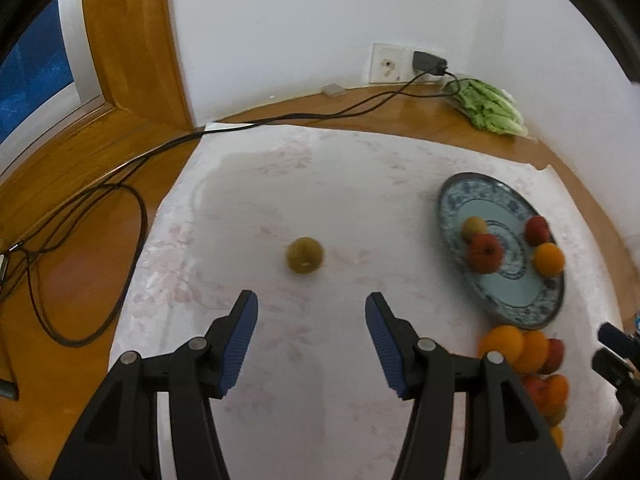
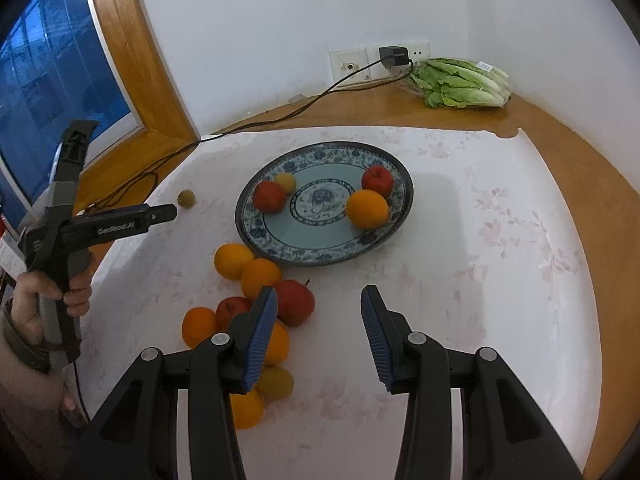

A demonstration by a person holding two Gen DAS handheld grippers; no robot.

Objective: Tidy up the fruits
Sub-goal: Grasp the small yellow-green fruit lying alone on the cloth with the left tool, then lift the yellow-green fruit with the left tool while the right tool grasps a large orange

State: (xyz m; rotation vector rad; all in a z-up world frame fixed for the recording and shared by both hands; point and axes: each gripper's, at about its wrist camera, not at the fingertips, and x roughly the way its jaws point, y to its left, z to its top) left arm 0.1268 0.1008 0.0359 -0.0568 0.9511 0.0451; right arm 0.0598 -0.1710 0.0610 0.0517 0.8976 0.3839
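Fruit is spread over a white cloth (image 2: 460, 240) with a faint pink flower print, laid on a wooden table (image 2: 580, 168). A round plate (image 2: 320, 246), pale blue in the middle with a blue-and-white patterned rim, carries 4 pieces: a red apple (image 2: 269, 197) and a small yellow fruit (image 2: 285, 182) touching it on the left side, and on the right side a second red apple (image 2: 377, 180) with an orange (image 2: 367, 208) just in front of it.

Just off the plate's near-left rim lies a loose cluster on the cloth: 2 oranges (image 2: 234, 260) touching each other, a big red apple with a stem (image 2: 296, 302), a smaller red apple (image 2: 232, 307), more oranges and a yellowish fruit (image 2: 276, 382), partly hidden behind the right gripper's left finger.

One small green-yellow fruit (image 1: 305, 255) sits alone on the cloth, well apart from the plate, smooth and round with a pale spot facing the camera.

Left gripper (image 1: 311, 322) hangs over the cloth with its blue-padded jaws spread wide and nothing between them, the lone green fruit just beyond its tips. Right gripper (image 2: 319, 316) likewise has its jaws wide apart and holds nothing, near the cluster.

A bag of lettuce (image 2: 460, 82) lies by the wall, beside a plugged-in charger (image 2: 394, 56)
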